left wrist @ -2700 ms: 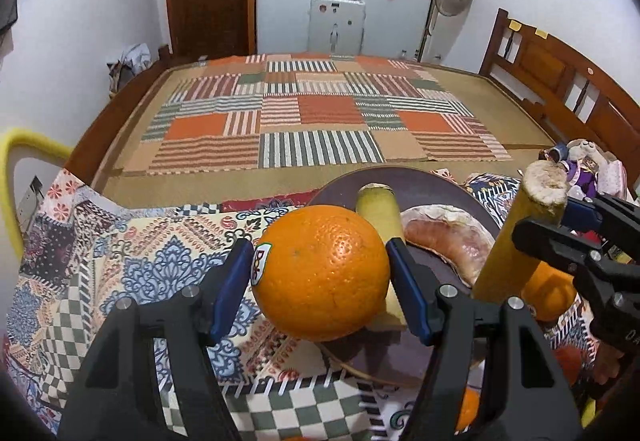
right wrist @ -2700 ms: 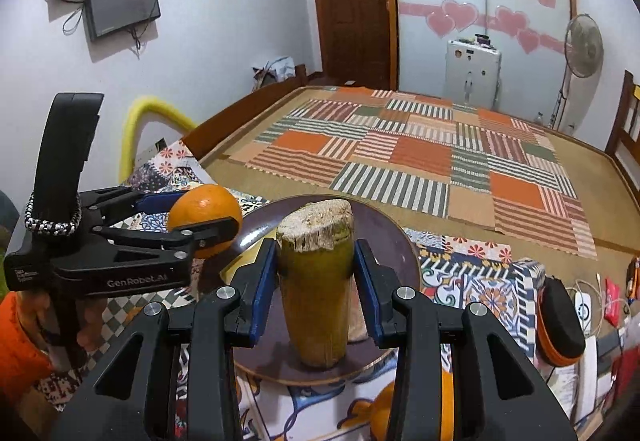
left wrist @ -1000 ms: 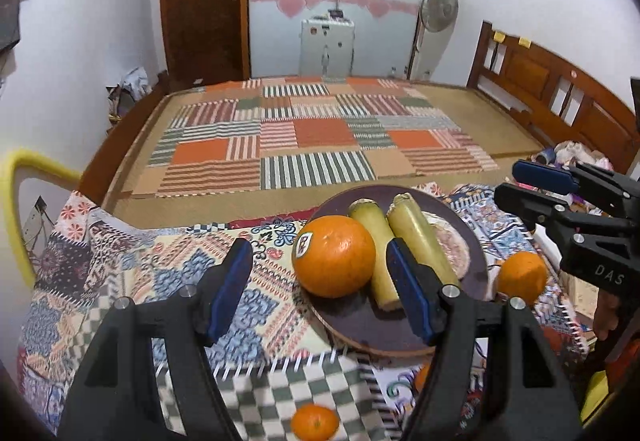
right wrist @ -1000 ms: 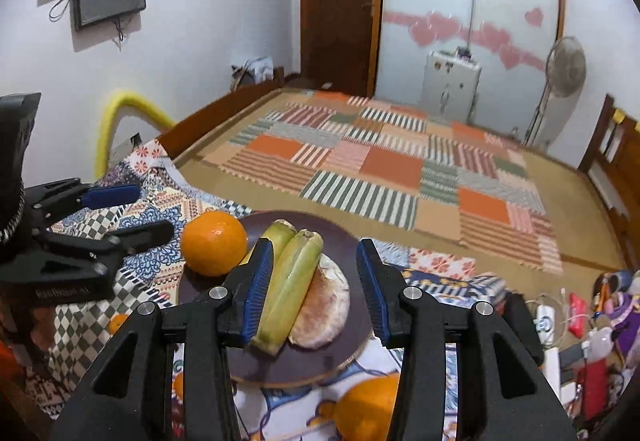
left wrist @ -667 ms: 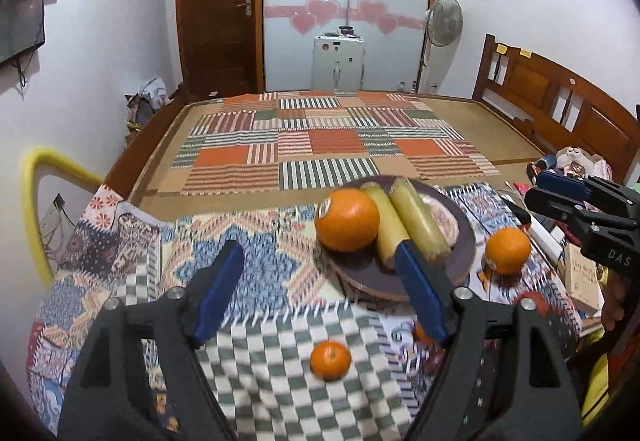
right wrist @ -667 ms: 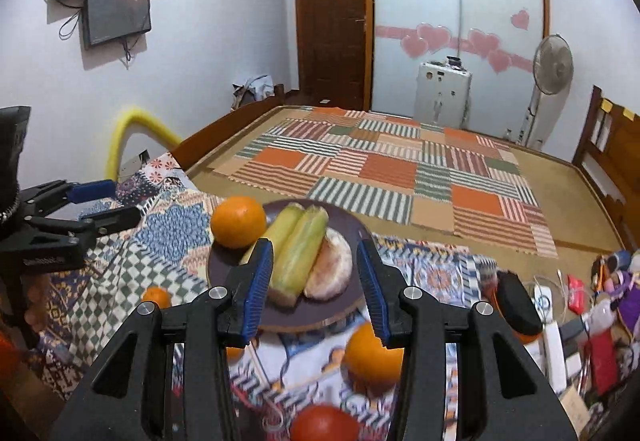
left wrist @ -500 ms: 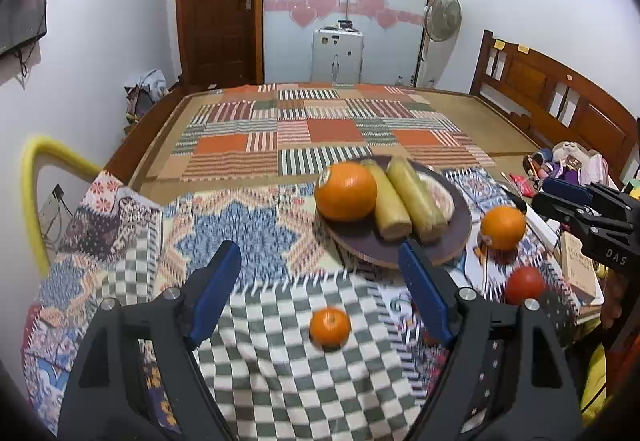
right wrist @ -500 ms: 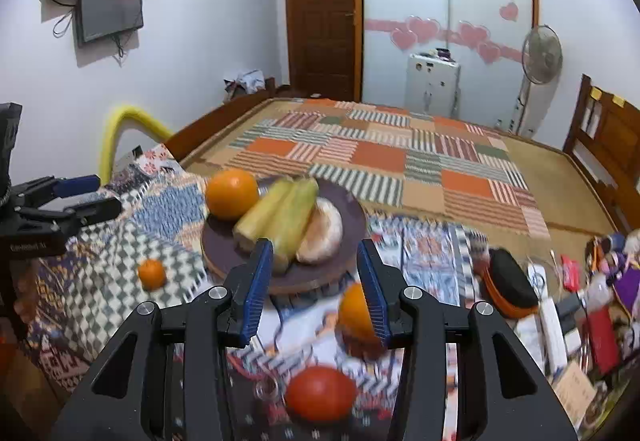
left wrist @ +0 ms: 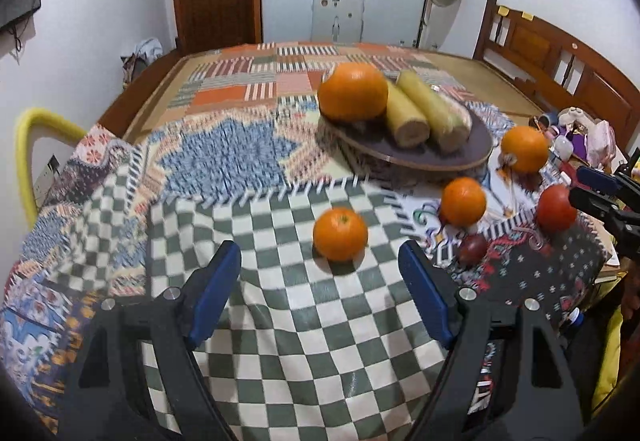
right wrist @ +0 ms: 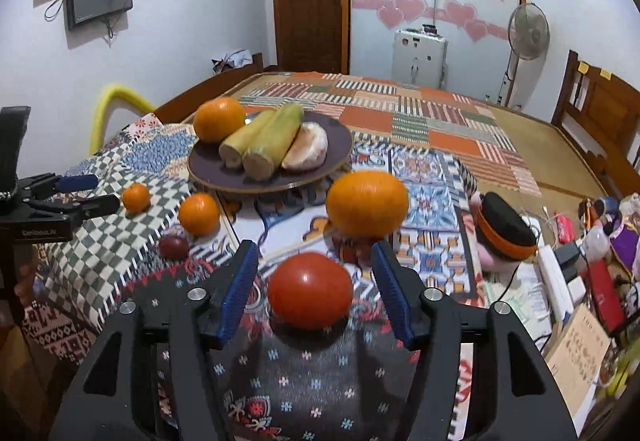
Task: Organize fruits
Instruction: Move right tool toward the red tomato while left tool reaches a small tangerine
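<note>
A dark round plate holds a large orange, two yellow-green stalks and a peeled fruit piece. Loose on the patterned cloth lie a small orange, another orange, a big orange, a red tomato and a dark small fruit. My left gripper is open, just short of the small orange. My right gripper is open with the tomato between its fingers.
The table carries patchwork and checked cloths. Clutter lies at the right edge: a black-and-orange case, boxes, a notebook and toys. A yellow chair back stands at the left. A bed with a striped mat lies behind.
Both grippers let go of their fruit on the plate and pulled back and down toward the table's near edge. The right gripper now has the tomato between its open fingers.
</note>
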Available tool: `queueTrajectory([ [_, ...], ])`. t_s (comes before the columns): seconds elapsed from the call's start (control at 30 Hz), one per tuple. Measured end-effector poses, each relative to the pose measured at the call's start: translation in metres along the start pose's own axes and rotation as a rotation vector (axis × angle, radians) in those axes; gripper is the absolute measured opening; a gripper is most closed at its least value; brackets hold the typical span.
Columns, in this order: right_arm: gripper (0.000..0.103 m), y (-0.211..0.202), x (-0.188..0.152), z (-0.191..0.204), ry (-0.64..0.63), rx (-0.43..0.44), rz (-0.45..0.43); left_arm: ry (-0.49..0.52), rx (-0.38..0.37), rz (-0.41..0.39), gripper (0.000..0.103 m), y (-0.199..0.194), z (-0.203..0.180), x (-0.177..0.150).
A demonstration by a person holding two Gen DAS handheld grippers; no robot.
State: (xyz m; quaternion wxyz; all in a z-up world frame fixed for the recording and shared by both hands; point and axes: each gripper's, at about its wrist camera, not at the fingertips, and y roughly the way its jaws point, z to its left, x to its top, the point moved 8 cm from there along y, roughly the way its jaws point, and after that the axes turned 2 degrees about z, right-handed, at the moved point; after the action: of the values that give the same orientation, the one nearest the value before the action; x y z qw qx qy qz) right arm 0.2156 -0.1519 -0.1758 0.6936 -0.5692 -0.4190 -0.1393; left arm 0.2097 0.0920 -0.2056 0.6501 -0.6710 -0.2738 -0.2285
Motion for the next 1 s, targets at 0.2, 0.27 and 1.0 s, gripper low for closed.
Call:
queueTrajectory([
  [0.2, 0.059, 0.012, -0.019, -0.005, 0.046, 0.016, 0.030, -0.007, -0.018, 0.012, 0.074, 0.015, -0.003, -0.004],
  [0.27, 0.059, 0.014, -0.020, -0.004, 0.049, 0.019, 0.034, -0.002, -0.027, 0.020, 0.069, 0.019, -0.005, -0.003],
  [1.0, 0.047, 0.012, -0.013, 0.001, 0.052, 0.060, -0.001, 0.003, -0.061, 0.024, 0.034, 0.029, -0.009, 0.009],
])
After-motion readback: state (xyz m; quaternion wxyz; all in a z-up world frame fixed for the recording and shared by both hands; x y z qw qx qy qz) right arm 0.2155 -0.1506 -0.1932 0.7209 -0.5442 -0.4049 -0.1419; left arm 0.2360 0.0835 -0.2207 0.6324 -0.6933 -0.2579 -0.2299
